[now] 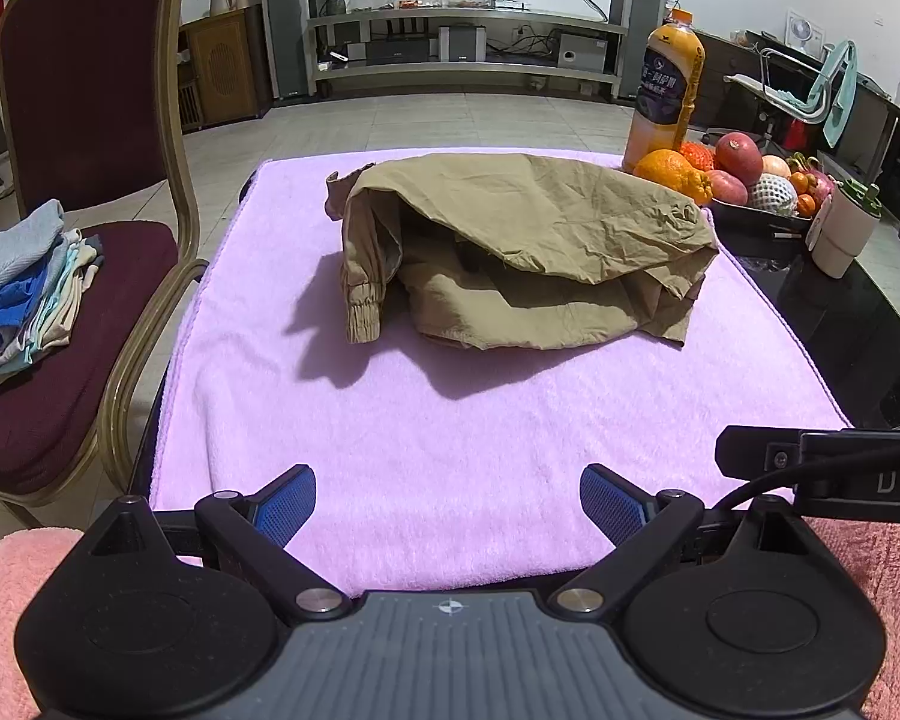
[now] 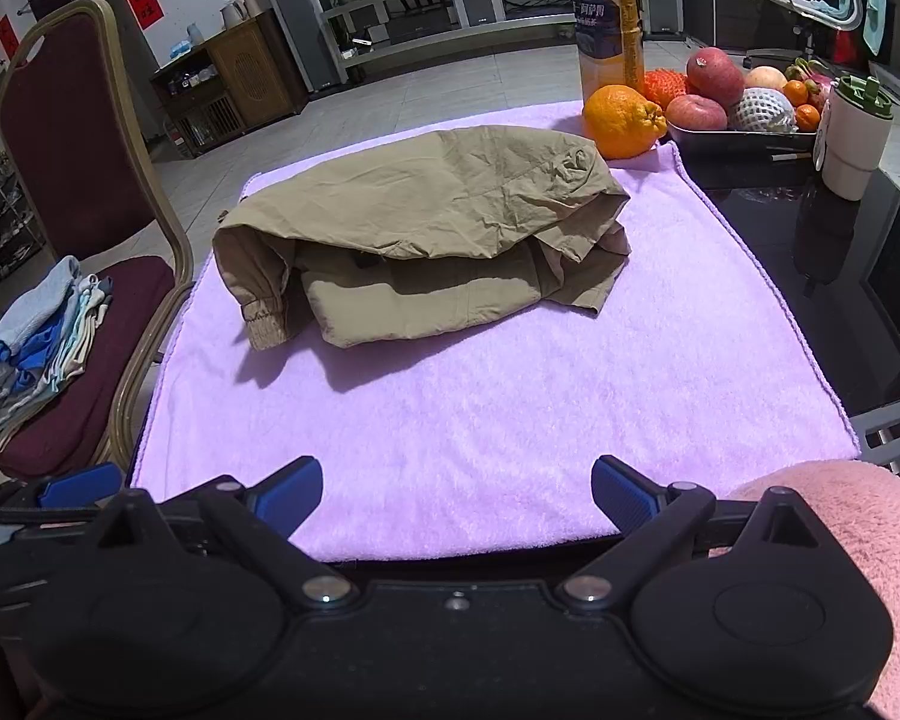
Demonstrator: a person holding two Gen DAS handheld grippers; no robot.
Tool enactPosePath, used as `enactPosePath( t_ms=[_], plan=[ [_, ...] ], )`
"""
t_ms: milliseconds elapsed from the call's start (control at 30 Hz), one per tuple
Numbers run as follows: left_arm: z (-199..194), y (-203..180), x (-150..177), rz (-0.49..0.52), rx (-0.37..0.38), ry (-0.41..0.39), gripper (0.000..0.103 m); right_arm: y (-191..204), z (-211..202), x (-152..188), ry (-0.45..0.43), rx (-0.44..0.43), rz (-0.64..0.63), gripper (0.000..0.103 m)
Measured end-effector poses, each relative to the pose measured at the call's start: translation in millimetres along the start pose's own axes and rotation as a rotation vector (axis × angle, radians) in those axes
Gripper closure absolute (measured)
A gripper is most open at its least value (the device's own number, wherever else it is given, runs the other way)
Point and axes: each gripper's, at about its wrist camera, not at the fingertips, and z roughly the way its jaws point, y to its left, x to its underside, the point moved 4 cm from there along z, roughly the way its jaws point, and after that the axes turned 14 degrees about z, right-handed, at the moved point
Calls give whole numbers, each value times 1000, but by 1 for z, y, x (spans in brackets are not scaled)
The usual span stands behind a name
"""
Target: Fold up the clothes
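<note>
Your left gripper (image 1: 448, 507) hangs released over the near edge of the pink towel (image 1: 480, 420), blue pads spread wide with nothing between them. Your right gripper (image 2: 456, 495) is the same, spread wide and empty above the towel's near edge.

Going left to right: a dark red chair (image 1: 84, 90) stands just beside the tabletop (image 2: 840, 276), with a stack of folded clothes (image 1: 24, 294) on its seat. On the towel, toward its far half, lies the khaki jacket (image 1: 528, 252), crumpled and partly doubled over itself, one elastic cuff (image 1: 363, 321) drooping at its left side. It is well apart from both grippers. Behind its right end stands a juice bottle (image 1: 666, 90), with an orange (image 1: 672, 177) at the towel's far right corner. Further right sit a tray of fruit (image 2: 744, 138) and a cream cup with a green lid (image 2: 855, 132) on the dark tabletop.
</note>
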Motion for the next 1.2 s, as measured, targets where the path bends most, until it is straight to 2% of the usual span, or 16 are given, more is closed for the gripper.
enactPosePath(
  t_ms=[1200],
  plan=[
    [3, 3, 2, -6, 6, 16, 8, 2, 3, 1, 13, -4, -2, 4]
  ],
)
